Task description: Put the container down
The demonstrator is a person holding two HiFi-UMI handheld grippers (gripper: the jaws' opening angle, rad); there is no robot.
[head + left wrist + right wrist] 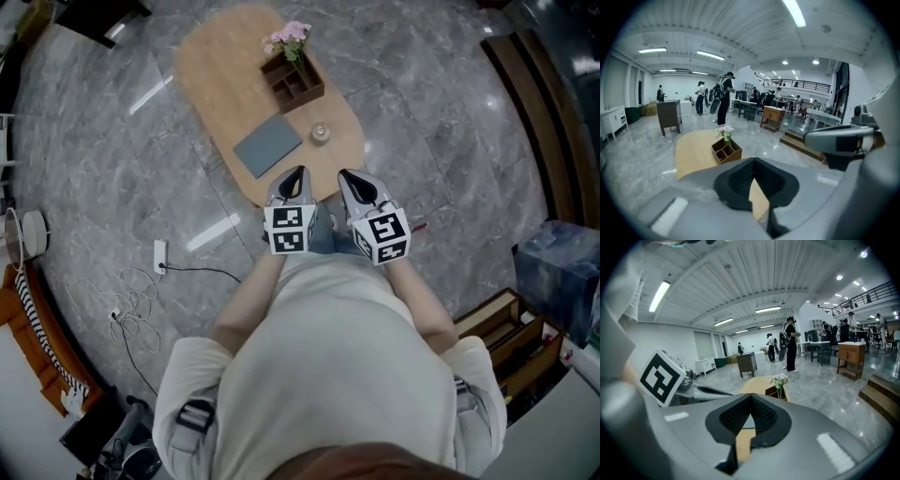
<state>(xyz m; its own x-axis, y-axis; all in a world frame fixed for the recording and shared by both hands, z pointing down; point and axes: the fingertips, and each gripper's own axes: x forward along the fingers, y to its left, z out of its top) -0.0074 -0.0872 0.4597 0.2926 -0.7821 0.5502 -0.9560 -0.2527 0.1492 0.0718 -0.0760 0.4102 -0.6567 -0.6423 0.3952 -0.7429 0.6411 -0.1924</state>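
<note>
A small clear glass container (321, 132) stands on the oval wooden table (211, 66), near its closer end. Behind it sits a brown wooden compartment box (292, 81) with pink flowers (289, 36) in it; that box (725, 151) also shows in the left gripper view. In the right gripper view, the flowers (779, 379) rise just beyond the jaws. My left gripper (296, 174) and right gripper (349, 176) are held side by side over the table's near edge. Both are shut, with the black pads meeting at the tips and nothing between them. Neither touches the container.
A grey flat pad (267, 144) lies on the table left of the glass container. A power strip (159, 255) with loose cables lies on the marble floor at left. Wooden steps (502, 323) are at right. Several people (723, 96) and desks stand far off in the hall.
</note>
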